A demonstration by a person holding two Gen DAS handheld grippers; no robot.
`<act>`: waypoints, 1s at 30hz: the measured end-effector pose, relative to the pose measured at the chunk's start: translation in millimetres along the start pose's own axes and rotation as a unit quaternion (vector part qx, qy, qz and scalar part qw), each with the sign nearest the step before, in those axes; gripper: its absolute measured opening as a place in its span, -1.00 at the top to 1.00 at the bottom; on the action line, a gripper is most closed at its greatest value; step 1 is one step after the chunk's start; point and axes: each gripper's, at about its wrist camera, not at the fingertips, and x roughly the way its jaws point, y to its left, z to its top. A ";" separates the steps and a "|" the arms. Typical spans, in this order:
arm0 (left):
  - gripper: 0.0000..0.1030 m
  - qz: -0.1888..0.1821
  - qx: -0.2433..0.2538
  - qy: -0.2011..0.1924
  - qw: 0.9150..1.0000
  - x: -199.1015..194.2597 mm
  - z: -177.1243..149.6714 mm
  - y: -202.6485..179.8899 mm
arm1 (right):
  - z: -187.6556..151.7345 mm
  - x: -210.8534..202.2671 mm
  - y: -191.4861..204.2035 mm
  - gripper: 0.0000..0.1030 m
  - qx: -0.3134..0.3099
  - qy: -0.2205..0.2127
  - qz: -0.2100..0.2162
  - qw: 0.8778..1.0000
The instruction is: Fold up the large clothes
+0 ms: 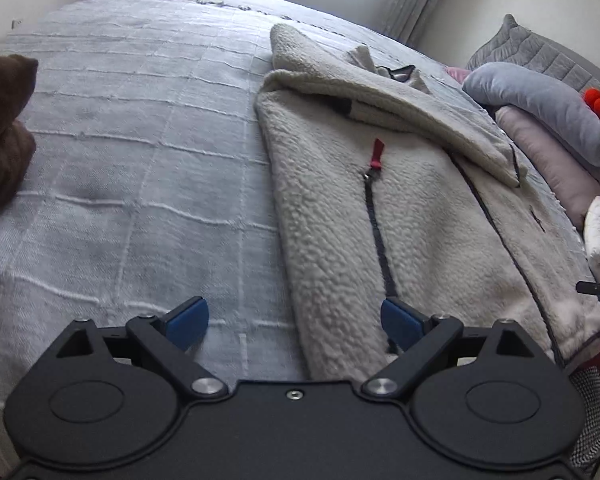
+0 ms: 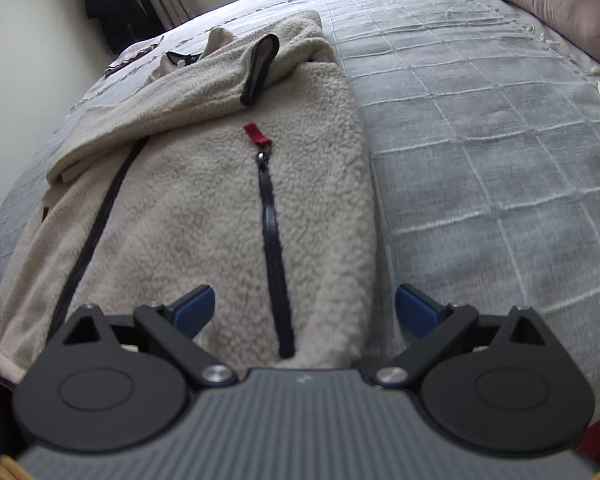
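A cream fleece jacket [image 1: 400, 216] lies flat on a bed [image 1: 140, 140] covered by a pale blue-grey bedspread with a raised grid pattern. 1 sleeve [image 1: 400, 108] is folded diagonally across the upper chest, its cuff edged in dark trim. A dark pocket zipper [image 1: 378, 236] runs down the front panel, topped by a red pull tab [image 1: 377, 153]; a 2nd dark zipper line [image 1: 496, 224] runs along the jacket nearer the pillows.

The left gripper [image 1: 294, 322] hangs above the jacket's near hem with its jaws spread wide and nothing between them; its blue pads [image 1: 188, 322] sit over bedspread on 1 side and fleece on the other. The right gripper [image 2: 305, 312] is likewise spread wide and empty, straddling the lower end of the pocket zipper [image 2: 275, 256] and the jacket's side edge.

In the left wrist view a brown cushion [image 1: 2, 128] rests at the bed's left edge, well apart from the jacket, and grey and pink pillows [image 1: 540, 116] are stacked on the far right. A dark garment [image 2: 116, 0] hangs by the wall in the right wrist view.
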 end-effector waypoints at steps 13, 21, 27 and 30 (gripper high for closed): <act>-0.37 -0.108 -0.067 0.034 0.991 -7.4 -22.2 -1.6 | -20.4 -14.2 6.0 -0.76 0.001 0.015 0.058 0.998; 0.08 -0.139 -0.088 0.046 0.985 -5.3 -37.9 -11.6 | -27.2 -20.9 7.6 0.08 0.008 0.001 0.050 0.999; 0.44 -0.131 -0.091 0.045 0.986 -9.1 -42.4 -18.0 | -34.0 -30.6 -4.7 0.66 0.031 -0.004 0.068 0.997; 0.56 -0.123 -0.097 0.024 0.987 -19.8 -40.2 -21.2 | -33.1 -39.0 -6.5 0.76 0.045 -0.024 0.079 0.996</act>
